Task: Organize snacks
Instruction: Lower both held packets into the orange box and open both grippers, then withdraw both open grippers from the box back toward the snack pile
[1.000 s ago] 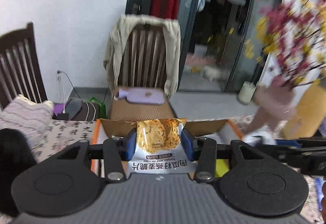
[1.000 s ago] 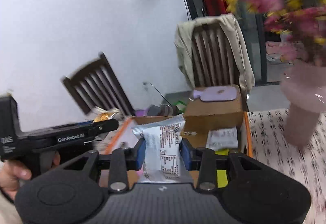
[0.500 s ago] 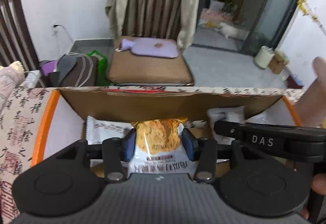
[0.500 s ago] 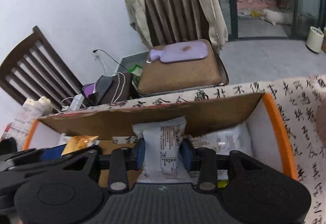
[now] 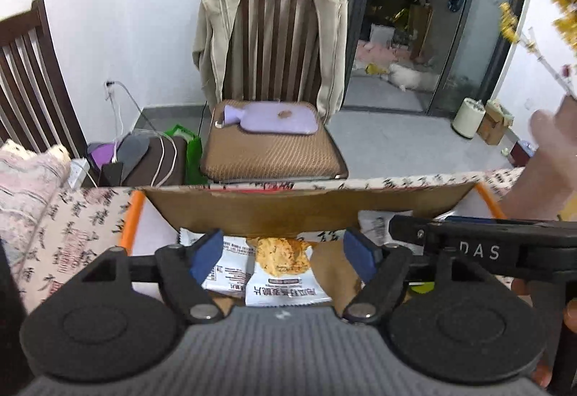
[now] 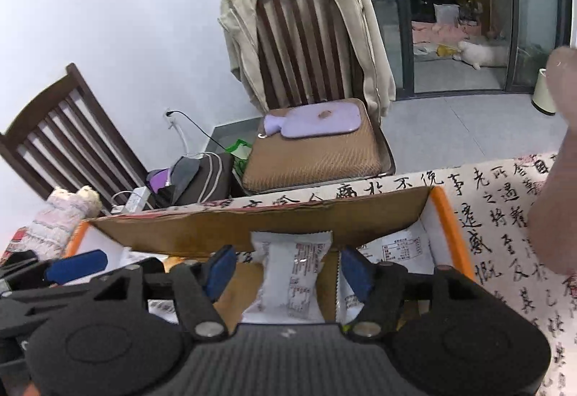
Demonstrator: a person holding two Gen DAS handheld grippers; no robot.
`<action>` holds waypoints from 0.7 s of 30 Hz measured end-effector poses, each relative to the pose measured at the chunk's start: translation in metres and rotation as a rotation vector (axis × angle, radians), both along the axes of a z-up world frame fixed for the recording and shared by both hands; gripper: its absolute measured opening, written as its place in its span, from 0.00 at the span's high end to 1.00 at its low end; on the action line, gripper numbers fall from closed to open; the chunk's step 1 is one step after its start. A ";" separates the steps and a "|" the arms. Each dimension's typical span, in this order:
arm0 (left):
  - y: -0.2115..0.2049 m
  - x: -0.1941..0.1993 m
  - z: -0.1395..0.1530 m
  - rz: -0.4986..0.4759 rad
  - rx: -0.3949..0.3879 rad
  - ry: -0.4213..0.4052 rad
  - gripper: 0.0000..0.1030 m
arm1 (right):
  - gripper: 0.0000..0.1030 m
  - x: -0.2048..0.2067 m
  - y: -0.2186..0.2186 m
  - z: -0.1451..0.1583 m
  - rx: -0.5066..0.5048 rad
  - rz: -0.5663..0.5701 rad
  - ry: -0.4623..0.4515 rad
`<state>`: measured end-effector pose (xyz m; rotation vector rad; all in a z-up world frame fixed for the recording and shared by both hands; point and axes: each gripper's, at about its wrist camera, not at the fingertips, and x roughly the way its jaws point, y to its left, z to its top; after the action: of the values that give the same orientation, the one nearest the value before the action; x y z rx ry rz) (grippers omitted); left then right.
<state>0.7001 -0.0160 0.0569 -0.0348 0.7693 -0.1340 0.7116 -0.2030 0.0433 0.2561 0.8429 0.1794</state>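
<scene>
Two white snack pkts, one w/ orange cracker print.

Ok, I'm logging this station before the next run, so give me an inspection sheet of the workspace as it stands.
Surface: table under a calligraphy-print cloth.
Job's things: cardboard box with orange rim holds several snack packets; orange-print packet lies between the left pads, white packet between the right pads.
Clutter: nothing seen on the bare cloth.
Grippers: left gripper and right gripper both over the box, jaws just opened, pads clear of the packets.
Cables: white and black leads from a wall socket to bags on the floor.
Surroundings: chair with beige jacket, lilac hot-water bottle on its seat, second chair.
</scene>
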 end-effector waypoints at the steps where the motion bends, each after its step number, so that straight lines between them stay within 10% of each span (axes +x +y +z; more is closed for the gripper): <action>1: -0.001 -0.006 0.006 0.002 0.004 -0.009 0.25 | 0.33 -0.005 0.000 0.006 -0.002 0.002 -0.003; 21: 0.023 -0.267 0.112 0.023 0.006 -0.172 0.13 | 0.23 -0.235 -0.028 0.090 -0.144 0.067 -0.092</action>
<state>0.4334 0.0068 0.1686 -0.0266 0.5971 -0.1111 0.4769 -0.2309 0.1337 0.0836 0.7697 0.1910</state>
